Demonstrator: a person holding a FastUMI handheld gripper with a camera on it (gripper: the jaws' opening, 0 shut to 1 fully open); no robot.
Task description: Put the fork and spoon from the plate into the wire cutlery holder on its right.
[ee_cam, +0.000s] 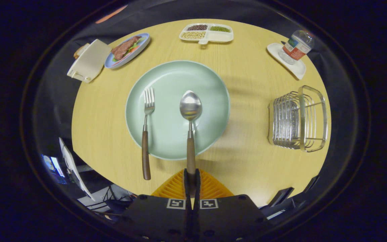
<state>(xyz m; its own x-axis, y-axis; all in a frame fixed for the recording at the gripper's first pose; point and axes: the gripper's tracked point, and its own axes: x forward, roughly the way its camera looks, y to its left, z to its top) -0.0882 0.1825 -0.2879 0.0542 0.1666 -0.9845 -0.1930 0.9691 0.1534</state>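
Gripper (pixel 191 178) pinching spoon (pixel 190 111) by its handle end; fork (pixel 146 131) lying beside it on plate (pixel 210 84); wire cutlery holder (pixel 297 117) well apart.

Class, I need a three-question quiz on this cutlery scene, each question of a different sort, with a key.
1. True or false: the gripper is shut on the spoon handle.
2. Which item lies untouched on the plate? A. fork B. knife C. ladle
3. Fill in: the wire cutlery holder stands to the plate's ____.

Key: 1 true; 2 A; 3 right.
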